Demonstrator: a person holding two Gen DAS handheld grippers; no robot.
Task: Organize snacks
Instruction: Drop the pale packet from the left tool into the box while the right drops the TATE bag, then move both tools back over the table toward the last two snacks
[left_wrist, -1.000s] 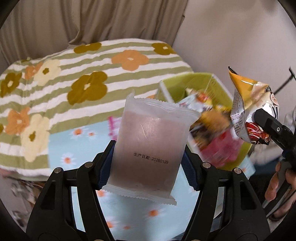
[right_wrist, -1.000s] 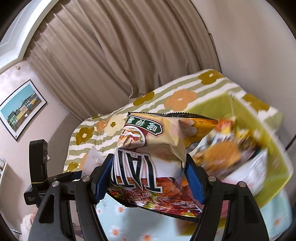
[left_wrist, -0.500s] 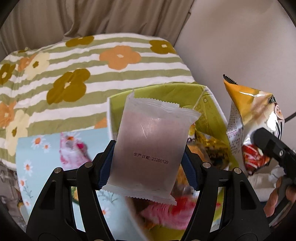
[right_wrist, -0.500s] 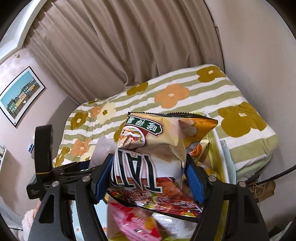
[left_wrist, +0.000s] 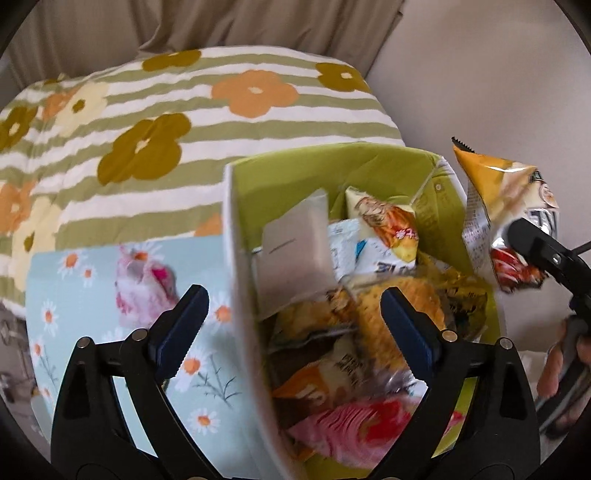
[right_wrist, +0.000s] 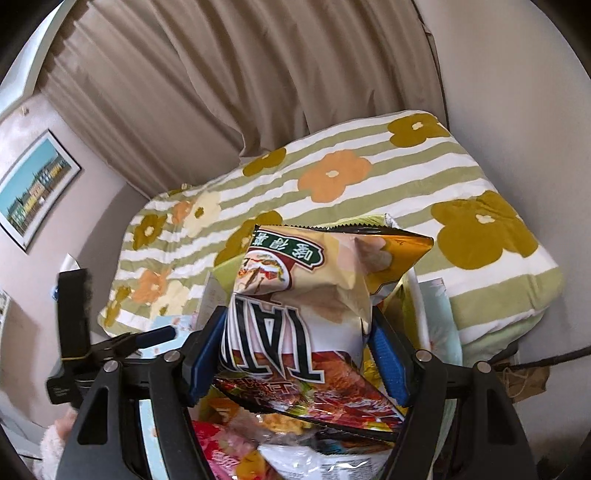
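Filling up well, the green storage box (left_wrist: 295, 173) with its flowered outer wall stands against the striped flower blanket (left_wrist: 184, 110) and already holds a thick heap of snack packets, so I judge that most of the sorting is done. Inside it, toward 12 o'clock of the heap, lie a white-and-blue packet (left_wrist: 354, 251) and a small yellow-orange packet (left_wrist: 388, 225); a pink-and-red packet (left_wrist: 354, 424) lies at 6 o'clock. The frosted pink snack pouch (left_wrist: 295, 258), blurred and tilted, is over the box at about 11 o'clock of the heap; it seems to be falling in. The left gripper (left_wrist: 291, 321) has just been opening its jaws, which now stand wide apart with nothing between them. At 3 o'clock, just outside the box edge, the right gripper (right_wrist: 299, 362) is clamped on the TATO chip bag (right_wrist: 306, 302), which hangs above the box contents. What is left, as far as I can see: to drop this bag, and one pink packet (left_wrist: 144, 288) outside at 9 o'clock.
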